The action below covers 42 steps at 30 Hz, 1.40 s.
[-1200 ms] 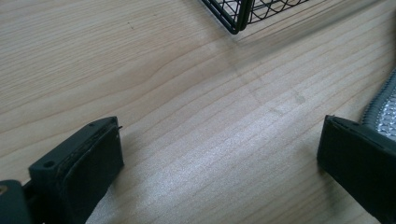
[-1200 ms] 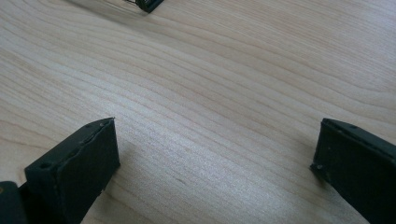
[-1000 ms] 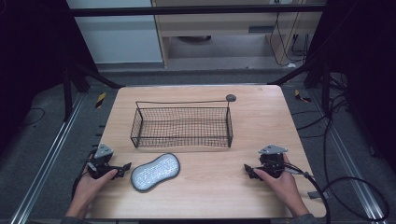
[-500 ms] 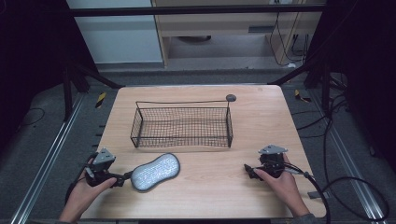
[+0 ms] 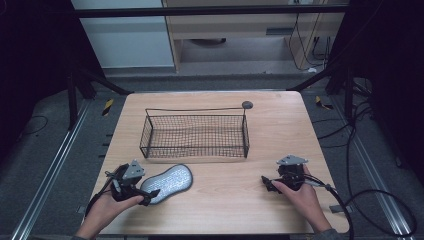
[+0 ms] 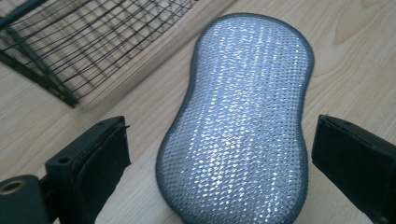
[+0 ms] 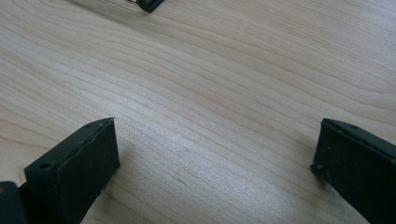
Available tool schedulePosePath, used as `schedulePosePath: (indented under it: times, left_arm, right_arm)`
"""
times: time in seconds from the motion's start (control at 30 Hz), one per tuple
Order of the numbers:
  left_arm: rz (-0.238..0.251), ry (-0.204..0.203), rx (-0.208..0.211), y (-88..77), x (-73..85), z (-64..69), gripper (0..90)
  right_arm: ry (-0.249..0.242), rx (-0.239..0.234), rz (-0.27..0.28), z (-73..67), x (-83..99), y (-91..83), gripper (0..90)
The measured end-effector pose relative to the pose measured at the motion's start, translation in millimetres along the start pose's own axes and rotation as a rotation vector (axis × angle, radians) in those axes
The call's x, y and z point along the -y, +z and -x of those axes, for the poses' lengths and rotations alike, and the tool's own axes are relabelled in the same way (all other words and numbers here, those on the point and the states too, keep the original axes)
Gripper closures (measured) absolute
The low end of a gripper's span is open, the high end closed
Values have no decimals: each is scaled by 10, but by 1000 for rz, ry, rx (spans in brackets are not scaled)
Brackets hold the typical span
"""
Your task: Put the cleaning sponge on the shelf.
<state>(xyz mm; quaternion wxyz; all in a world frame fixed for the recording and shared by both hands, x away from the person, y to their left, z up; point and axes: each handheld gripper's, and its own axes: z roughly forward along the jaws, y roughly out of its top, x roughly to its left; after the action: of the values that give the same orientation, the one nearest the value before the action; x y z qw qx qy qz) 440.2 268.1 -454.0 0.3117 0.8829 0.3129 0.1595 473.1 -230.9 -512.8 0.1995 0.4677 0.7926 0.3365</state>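
Left gripper view: the left gripper [image 6: 219, 163] gapes wide, its jaws astride the silvery sponge [image 6: 243, 116] lying flat on the tabletop [image 6: 355, 51]. The right gripper [image 7: 215, 172] gapes wide over bare wood, holding nothing.

A black wire basket [image 5: 195, 135] stands across the middle of the wooden surface [image 5: 280, 130], blocking the straight path from the near edge to the far side. Bare wood runs open along both of its ends and between it and the near edge on the right, where the right claw [image 5: 267, 183] rests with jaws apart over clear grain. On the left, a silver scrubbing pad [image 5: 167, 182] lies flat just in front of the basket, between the spread jaws of the left claw [image 5: 148, 196]. A small dark disc [image 5: 247, 104] sits beside the basket's far right corner.
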Motion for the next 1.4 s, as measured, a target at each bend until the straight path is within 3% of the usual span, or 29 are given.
schedulePosePath:
  times: [0.27,0.57,1.07,1.4]
  left_arm:
    - [-37,30,23,170,-104,30,39]
    - [-127,88,67,391,-227,39,36]
    - [-202,105,92,509,-304,51,35]
    - [-223,102,99,600,-321,41,28]
  right_arm:
    - [0,0,0,0,0,0,4]
    - [-1,0,-1,0,0,-1,3]
    - [0,0,0,0,0,0,4]
    - [0,0,0,0,0,0,4]
